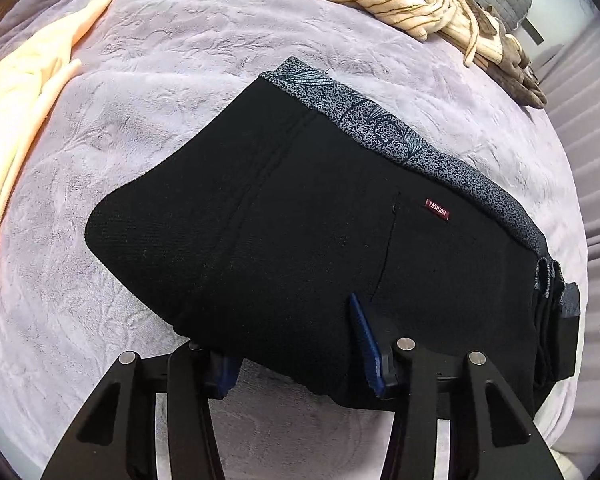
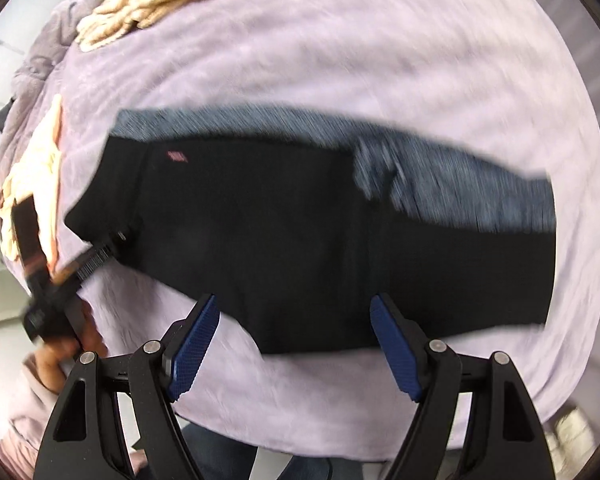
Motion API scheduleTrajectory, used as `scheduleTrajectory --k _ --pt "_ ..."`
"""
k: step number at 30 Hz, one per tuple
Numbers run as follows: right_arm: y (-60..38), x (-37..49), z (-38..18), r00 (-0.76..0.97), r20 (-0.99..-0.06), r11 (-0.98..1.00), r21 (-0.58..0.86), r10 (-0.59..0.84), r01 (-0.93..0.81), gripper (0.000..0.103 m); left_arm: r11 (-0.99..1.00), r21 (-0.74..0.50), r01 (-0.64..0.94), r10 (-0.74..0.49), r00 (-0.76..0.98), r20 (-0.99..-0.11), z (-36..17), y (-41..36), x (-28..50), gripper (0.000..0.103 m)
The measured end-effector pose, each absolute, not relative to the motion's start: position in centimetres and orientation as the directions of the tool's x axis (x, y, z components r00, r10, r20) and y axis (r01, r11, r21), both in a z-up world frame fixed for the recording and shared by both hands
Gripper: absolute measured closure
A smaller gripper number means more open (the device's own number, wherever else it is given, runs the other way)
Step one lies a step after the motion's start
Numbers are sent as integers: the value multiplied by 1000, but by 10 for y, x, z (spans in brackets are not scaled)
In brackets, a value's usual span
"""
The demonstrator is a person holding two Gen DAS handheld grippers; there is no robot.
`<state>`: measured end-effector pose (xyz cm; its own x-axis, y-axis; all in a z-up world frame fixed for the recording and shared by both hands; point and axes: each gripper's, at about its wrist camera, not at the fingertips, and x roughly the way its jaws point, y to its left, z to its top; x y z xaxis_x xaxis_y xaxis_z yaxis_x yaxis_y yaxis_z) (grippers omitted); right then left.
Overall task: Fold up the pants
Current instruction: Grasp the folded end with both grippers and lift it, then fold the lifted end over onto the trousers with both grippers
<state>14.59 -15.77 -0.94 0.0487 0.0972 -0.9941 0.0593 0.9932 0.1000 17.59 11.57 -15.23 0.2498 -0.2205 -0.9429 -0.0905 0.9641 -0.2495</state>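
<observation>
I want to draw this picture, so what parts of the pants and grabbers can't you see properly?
- Left gripper, left wrist view: one finger sits under the black pants, so the pinch is hidden.
- Red label, right wrist view: blur smears its letters.
- Pants' right end, left wrist view: folded layers bunch by the picture's edge.
- Right gripper: open, holding nothing.

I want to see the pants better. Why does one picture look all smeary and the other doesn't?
Right wrist view: streaky motion blur smears the black pants and purple blanket. Left wrist view: sharp, so the red label is readable. Both bulge round with dark corners.
</observation>
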Motion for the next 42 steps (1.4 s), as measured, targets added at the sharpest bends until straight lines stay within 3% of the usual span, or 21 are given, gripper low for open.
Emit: scheduleTrajectory --k 10,13,16,19,23,31,33,34,35,42 --pt "-71 229 10 10 -992 976 121 125 -180 22 976 -213 -50 -191 279 -941 -153 107 176 53" --pt "-46 237 1 -23 -995 963 101 98 -251 22 996 -77 53 -90 338 -937 -144 86 170 53" --pt "-24 245 -11 -89 -990 950 133 113 -282 22 966 159 203 58 429 -902 -139 51 158 53" --pt "-8 258 -16 -126 -980 944 182 153 -274 22 934 251 255 109 466 -878 -141 37 152 53" --pt "24 275 -23 -190 -965 928 231 180 -294 22 912 295 286 128 486 -864 -141 33 147 53" --pt "87 278 -89 -375 -922 899 242 96 -365 22 907 302 293 129 488 -863 -139 21 148 53" --pt "89 278 -102 -389 -919 904 217 62 -369 38 904 302 301 132 476 -870 -140 25 148 54" --pt "87 278 -105 -399 -914 905 232 77 -357 74 901 309 304 134 482 -866 -138 22 149 54" --pt "83 279 -105 -401 -911 910 246 99 -334 82 896 318 310 135 492 -860 -135 21 150 54" --pt "26 269 -45 -283 -909 889 378 305 -259 85 874 318 368 49 584 -811 -78 -11 145 54"
